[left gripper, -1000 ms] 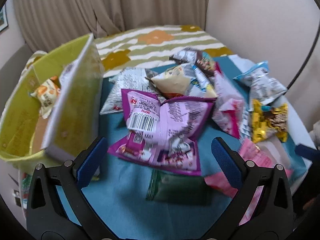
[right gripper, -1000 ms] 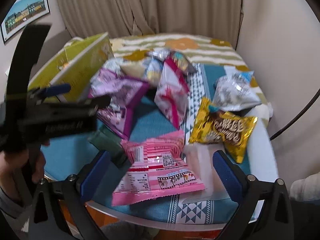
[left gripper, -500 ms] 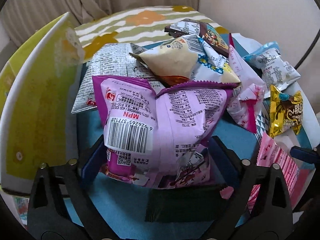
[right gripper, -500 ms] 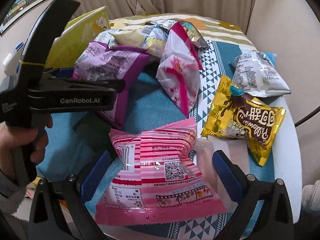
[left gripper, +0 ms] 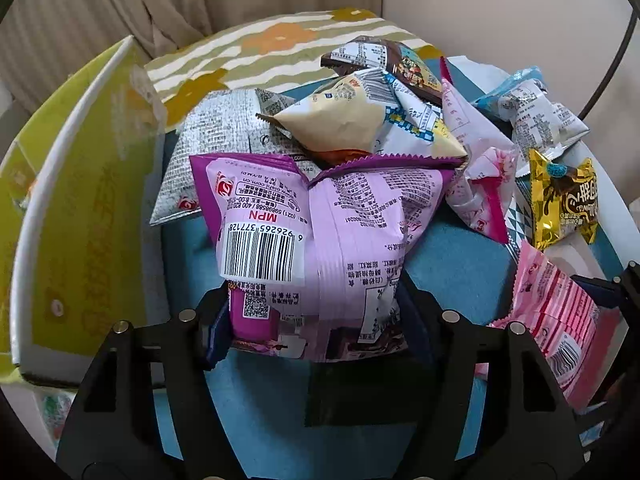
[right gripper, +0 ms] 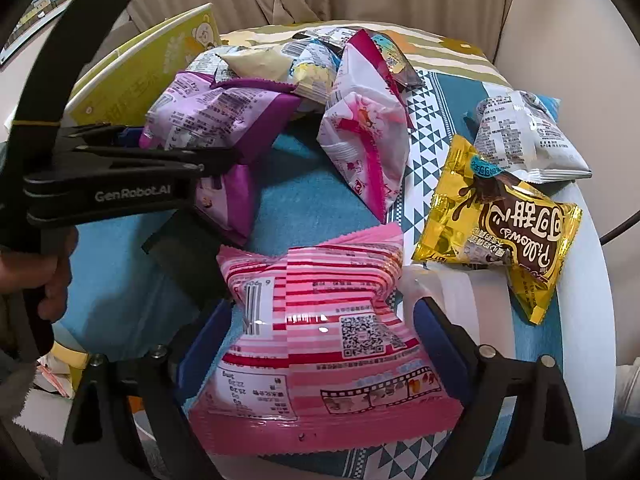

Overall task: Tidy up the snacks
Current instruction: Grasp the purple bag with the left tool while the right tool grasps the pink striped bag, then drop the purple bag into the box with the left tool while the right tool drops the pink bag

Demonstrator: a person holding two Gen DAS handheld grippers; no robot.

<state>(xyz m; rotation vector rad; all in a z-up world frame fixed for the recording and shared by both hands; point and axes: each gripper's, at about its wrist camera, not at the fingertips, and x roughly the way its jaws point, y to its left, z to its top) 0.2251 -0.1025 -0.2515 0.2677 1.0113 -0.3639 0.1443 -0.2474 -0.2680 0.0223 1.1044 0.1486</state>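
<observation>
**Q:** Which step of the sorting does this figure show?

**A:** The pickup. The left claw (left gripper: 310,316) is clamped on the lower part of the purple packet (left gripper: 320,232), its blue pads pressing in from both sides; the packet's upper edge lies against the pile of other snacks. The right claw (right gripper: 320,332) brackets the pink striped packet (right gripper: 320,320), which lies at the near edge of the tabletop (right gripper: 580,320). Its pads touch the packet's pinched sides, so it reads as gripping, though how firmly is unclear.

**Q:** Where do the packets go?

**A:** Probably into the yellow-green box (left gripper: 80,220), which stands just left of the purple packet with its flap raised. Its inside is not visible here.

**Q:** What does the next move call for?

**A:** A lift clear of the pile, then a swing left over the box wall before letting go. The purple packet is puffy and slippery film, so the squeeze should be kept steady; it touches the cream packet (left gripper: 344,124) above it, which may shift as it comes away.

**Q:** What remains?

**A:** Most of the job, judging by the spread: the gold packet (right gripper: 500,224), the white-and-pink packet (right gripper: 364,136) and others lie loose on the cloth.
</observation>
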